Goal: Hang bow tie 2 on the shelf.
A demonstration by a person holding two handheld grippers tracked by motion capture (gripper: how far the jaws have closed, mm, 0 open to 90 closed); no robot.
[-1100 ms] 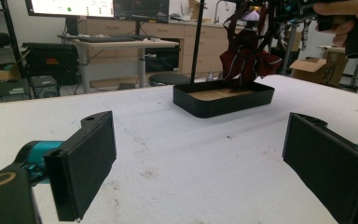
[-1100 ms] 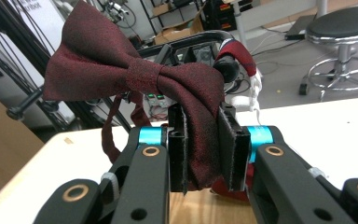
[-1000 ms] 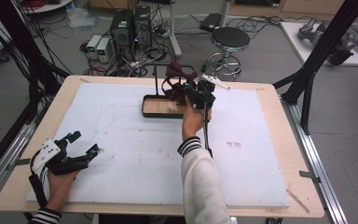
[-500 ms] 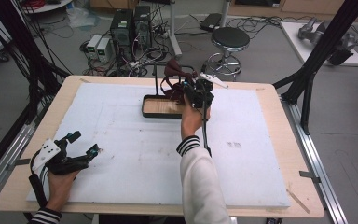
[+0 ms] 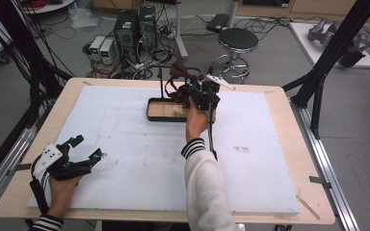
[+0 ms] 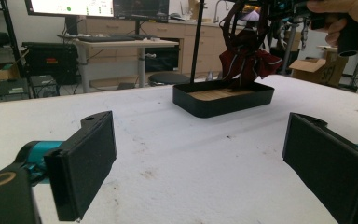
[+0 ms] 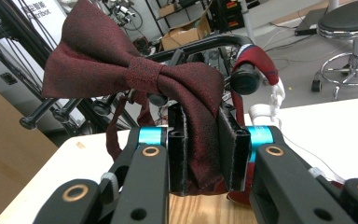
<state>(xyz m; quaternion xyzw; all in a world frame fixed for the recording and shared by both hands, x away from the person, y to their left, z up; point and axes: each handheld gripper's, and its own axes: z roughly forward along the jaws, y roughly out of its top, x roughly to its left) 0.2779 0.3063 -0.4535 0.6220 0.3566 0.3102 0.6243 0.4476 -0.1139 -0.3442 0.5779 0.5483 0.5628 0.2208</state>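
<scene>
Nothing has moved since the earlier frames: both your hands rest where they were. On the white foam table [image 5: 139, 159], the black tray [image 5: 166, 109] sits at the far middle. Your right gripper [image 7: 203, 154] is clamped on the dark red bow tie [image 7: 135, 77] above that tray, seemingly by one wing. Your left gripper [image 5: 77, 153] lies near left, jaws spread wide around nothing.

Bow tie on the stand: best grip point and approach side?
Grip one wing, beside the centre knot, as the right gripper does now: its pads clamp the right wing of the bow tie from below. The wing is flat fabric hanging under the stand's bar, so jaws coming up from underneath close across its faces. The knot looks thicker and sits against the bar, likely harder to clamp.
</scene>
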